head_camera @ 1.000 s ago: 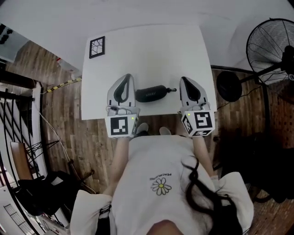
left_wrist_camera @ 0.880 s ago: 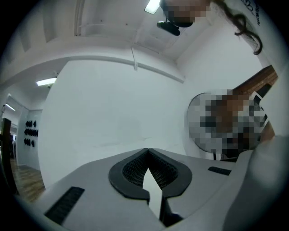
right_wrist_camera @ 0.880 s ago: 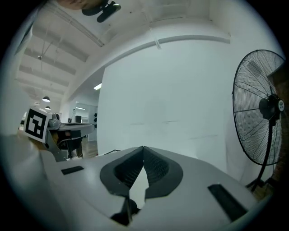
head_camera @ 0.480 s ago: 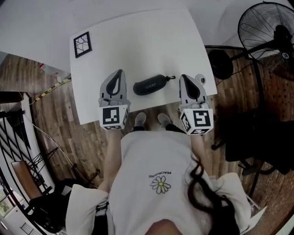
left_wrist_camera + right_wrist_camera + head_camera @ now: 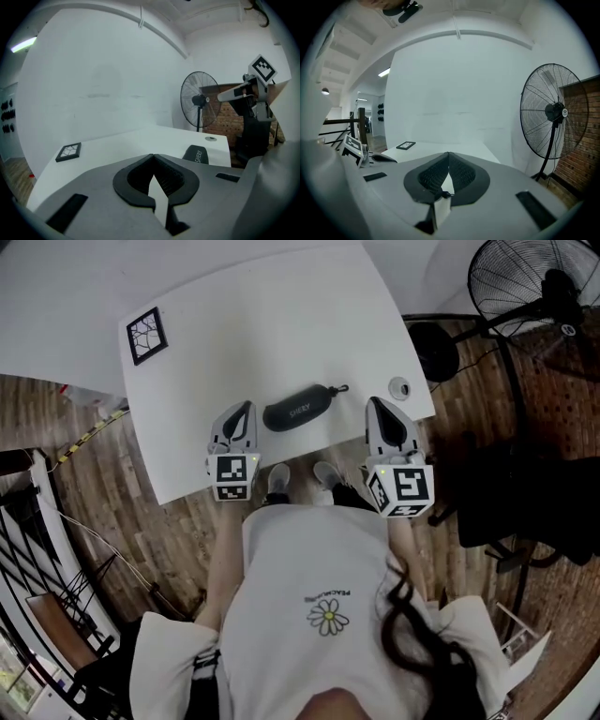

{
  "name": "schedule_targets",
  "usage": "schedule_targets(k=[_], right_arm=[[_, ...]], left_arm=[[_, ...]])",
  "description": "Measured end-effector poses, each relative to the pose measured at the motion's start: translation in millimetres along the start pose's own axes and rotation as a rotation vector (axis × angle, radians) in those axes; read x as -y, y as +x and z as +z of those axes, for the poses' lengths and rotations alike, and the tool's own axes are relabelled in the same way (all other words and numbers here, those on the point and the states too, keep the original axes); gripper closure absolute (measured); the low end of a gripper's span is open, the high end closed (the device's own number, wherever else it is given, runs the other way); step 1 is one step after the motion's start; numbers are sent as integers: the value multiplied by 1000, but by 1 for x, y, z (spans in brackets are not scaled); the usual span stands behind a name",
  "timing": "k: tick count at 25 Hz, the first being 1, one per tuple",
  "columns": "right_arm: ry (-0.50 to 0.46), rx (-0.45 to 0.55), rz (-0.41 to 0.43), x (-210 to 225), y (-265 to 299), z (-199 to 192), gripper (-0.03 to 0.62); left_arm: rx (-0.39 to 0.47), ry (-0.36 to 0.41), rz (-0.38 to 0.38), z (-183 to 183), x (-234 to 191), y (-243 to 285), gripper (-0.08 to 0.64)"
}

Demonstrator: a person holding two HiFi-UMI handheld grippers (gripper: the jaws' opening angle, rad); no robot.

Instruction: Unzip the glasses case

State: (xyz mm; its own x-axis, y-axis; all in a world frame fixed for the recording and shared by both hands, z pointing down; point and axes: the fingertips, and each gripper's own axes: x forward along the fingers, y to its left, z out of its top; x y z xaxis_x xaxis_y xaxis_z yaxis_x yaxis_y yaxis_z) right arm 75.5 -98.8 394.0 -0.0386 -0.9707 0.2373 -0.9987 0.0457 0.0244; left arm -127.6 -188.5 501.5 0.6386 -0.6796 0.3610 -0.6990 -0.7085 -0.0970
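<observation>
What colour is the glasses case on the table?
The case is black with pale lettering, best seen in the head view.

The white table [image 5: 281, 315] has rounded corners and carries three things. A black glasses case [image 5: 298, 412] lies flat near the table's front edge, between the left claw [image 5: 244, 409] and the right claw [image 5: 375, 404]. It sits just beside the left claw's tip and a little further from the right one. Pale lettering shows on its lid. A small pull cord [image 5: 337, 389] sticks out of the end that faces the right claw. A small round grey disc [image 5: 400, 387] lies just past the right claw's tip, to its outer side, close to the table's edge. A black-framed square tile [image 5: 143, 335] with a pattern of crossing lines lies well ahead of the left claw, toward the far corner on that side.
</observation>
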Motion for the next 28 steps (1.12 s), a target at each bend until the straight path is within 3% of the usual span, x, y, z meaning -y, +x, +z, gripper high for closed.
schedule_targets(k=[11, 20, 28], right_arm=[[19, -23, -18, -1, -8, -9, 584], [60, -19, -44, 7, -12, -15, 585], [75, -35, -15, 0, -12, -25, 585]], left_arm=[[-138, -56, -68, -42, 18, 8, 546], [-196, 1, -114, -48, 30, 17, 548], [-240, 49, -188, -55, 48, 14, 548]])
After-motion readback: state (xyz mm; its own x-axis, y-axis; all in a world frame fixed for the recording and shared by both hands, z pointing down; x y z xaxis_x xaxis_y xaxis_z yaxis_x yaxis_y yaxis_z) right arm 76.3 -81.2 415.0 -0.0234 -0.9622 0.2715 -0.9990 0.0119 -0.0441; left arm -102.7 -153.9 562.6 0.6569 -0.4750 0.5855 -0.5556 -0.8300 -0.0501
